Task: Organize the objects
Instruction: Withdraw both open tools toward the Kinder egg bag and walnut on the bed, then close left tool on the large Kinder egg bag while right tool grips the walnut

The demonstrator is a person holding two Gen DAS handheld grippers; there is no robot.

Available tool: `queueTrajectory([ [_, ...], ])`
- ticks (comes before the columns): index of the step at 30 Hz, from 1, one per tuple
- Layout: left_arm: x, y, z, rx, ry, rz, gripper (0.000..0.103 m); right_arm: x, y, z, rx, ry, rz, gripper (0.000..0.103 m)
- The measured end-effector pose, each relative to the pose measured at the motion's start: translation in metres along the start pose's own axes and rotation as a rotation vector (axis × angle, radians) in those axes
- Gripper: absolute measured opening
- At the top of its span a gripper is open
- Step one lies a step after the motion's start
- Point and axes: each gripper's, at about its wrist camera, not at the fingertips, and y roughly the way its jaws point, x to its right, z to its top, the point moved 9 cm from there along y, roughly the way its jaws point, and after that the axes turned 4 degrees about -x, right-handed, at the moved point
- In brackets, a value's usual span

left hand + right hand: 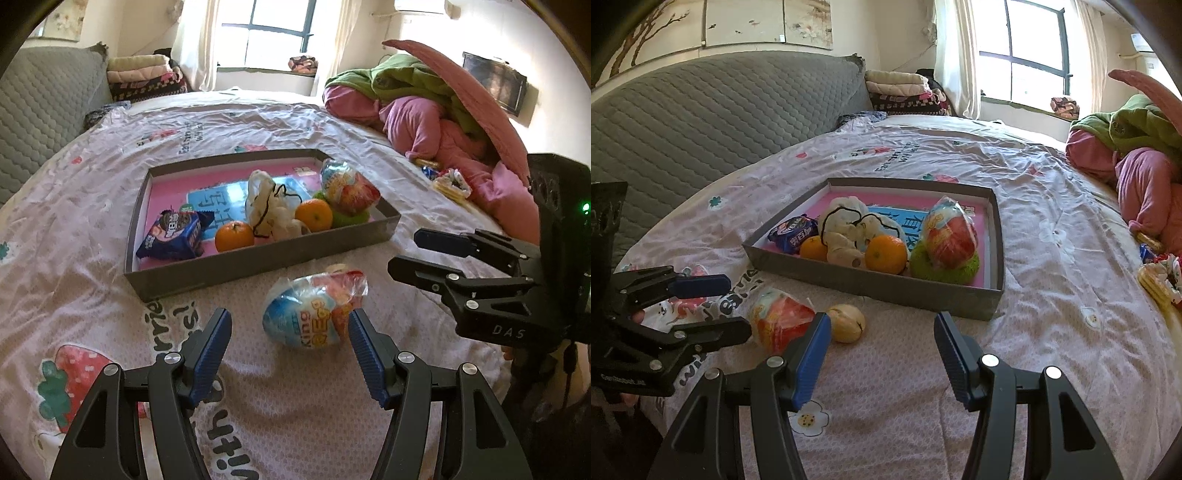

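Observation:
A grey cardboard tray (266,258) (871,282) lies on the bed. It holds a blue biscuit pack (171,234), two oranges (234,236) (314,215), a white pouch with black cord (267,206), and a wrapped toy egg (349,188) on a green ring (943,267). A second wrapped toy egg (314,310) (779,319) lies on the sheet in front of the tray, next to a small yellow fruit (846,323). My left gripper (290,339) is open just short of that egg. My right gripper (881,343) is open and empty, right of the egg.
A pile of pink and green bedding (436,110) lies at the right. Small snack items (1158,277) lie on the sheet near it. A grey quilted headboard (720,122) runs along the left, with folded blankets (144,75) beside the window.

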Motion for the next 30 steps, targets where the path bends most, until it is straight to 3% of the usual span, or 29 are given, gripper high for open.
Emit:
queueTrajectory([
  [15,0.002,0.025,-0.006,-0.040,0.020,-0.017,0.067,0.001,0.021,-0.016,-0.077,-0.042,-0.013,0.058],
  [30,-0.007,0.050,0.009,-0.060,-0.024,-0.109,0.072,-0.010,0.051,-0.017,-0.124,-0.107,0.029,0.058],
])
